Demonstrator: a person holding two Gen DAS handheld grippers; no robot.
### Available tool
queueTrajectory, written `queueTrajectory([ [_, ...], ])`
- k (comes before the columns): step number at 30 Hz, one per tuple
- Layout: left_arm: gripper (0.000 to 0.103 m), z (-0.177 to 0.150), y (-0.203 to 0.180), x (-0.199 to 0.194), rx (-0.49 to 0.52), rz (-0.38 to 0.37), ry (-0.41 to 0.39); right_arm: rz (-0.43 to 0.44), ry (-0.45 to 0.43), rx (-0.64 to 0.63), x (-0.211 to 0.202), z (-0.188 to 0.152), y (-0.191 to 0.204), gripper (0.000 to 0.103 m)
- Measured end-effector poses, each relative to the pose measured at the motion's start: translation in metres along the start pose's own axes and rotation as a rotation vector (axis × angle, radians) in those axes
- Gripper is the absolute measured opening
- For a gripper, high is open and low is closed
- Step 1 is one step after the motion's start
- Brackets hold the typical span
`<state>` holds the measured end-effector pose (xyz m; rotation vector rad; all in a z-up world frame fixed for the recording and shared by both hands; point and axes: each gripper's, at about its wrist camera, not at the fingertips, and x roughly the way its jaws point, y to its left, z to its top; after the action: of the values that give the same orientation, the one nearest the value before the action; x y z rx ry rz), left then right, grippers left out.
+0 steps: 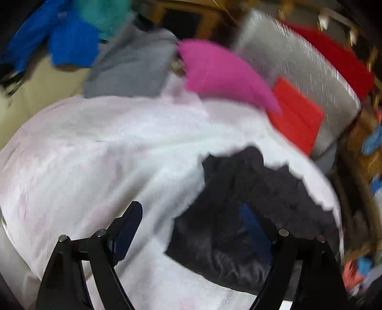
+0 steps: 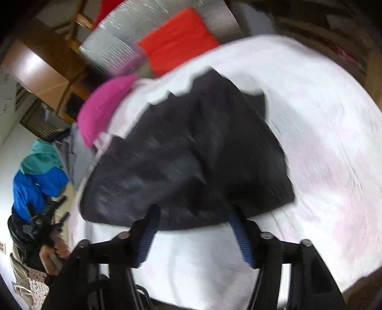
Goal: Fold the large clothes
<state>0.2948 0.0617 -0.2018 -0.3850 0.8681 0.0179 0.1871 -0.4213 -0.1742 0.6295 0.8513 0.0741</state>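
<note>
A dark grey-black garment (image 1: 241, 214) lies bunched on a white, faintly pink cloth-covered surface (image 1: 107, 143). My left gripper (image 1: 191, 214) is open above it, its right finger over the garment, its left finger over the white cloth. In the right wrist view the same garment (image 2: 191, 147) spreads across the middle. My right gripper (image 2: 193, 214) is open and empty, fingertips at the garment's near edge. Both views are motion-blurred.
Folded pieces lie along the far side: pink (image 1: 219, 71), grey (image 1: 133, 69), orange-red (image 1: 298, 114), red (image 1: 334, 57), and blue (image 1: 69, 43) and teal (image 1: 105, 16) clothes. A silver mat (image 1: 281, 54) lies under some. Wooden furniture (image 2: 47, 62) stands beyond.
</note>
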Motion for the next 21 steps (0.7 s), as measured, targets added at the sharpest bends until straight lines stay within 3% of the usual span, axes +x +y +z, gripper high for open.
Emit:
queueTrajectory([
  [2, 0.086, -0.001, -0.007, 0.028, 0.028, 0.014, 0.088, -0.027, -0.045, -0.030, 0.018, 0.017, 0.019, 0.085],
  [4, 0.086, -0.004, -0.011, 0.052, 0.049, 0.061, 0.156, -0.042, -0.011, -0.050, 0.051, 0.032, 0.038, 0.085],
  [7, 0.084, -0.008, -0.014, 0.066, 0.053, 0.046, 0.149, -0.041, 0.089, -0.068, 0.109, 0.042, 0.064, 0.085],
  [8, 0.080, -0.008, -0.015, 0.066, 0.051, 0.035, 0.134, -0.063, 0.114, -0.090, 0.121, 0.039, 0.067, 0.085],
  [10, 0.056, -0.007, -0.019, 0.068, 0.067, 0.020, 0.113, -0.120, 0.145, -0.163, 0.148, 0.033, 0.080, 0.086],
  [11, 0.052, -0.006, -0.022, 0.069, 0.083, 0.019, 0.101, -0.166, 0.127, -0.229, 0.159, 0.030, 0.088, 0.078],
  [12, 0.044, -0.005, -0.025, 0.070, 0.102, 0.024, 0.088, -0.187, 0.115, -0.271, 0.164, 0.028, 0.091, 0.051],
  [15, 0.034, 0.002, -0.038, 0.073, 0.137, 0.039, 0.052, -0.221, 0.083, -0.291, 0.175, 0.044, 0.096, 0.008],
  [18, 0.034, 0.014, -0.041, 0.082, 0.122, 0.038, 0.021, -0.259, 0.000, -0.283, 0.184, 0.065, 0.091, 0.005],
  [21, 0.043, 0.016, -0.043, 0.101, 0.118, 0.066, 0.051, -0.225, 0.057, -0.236, 0.210, 0.071, 0.071, 0.006],
])
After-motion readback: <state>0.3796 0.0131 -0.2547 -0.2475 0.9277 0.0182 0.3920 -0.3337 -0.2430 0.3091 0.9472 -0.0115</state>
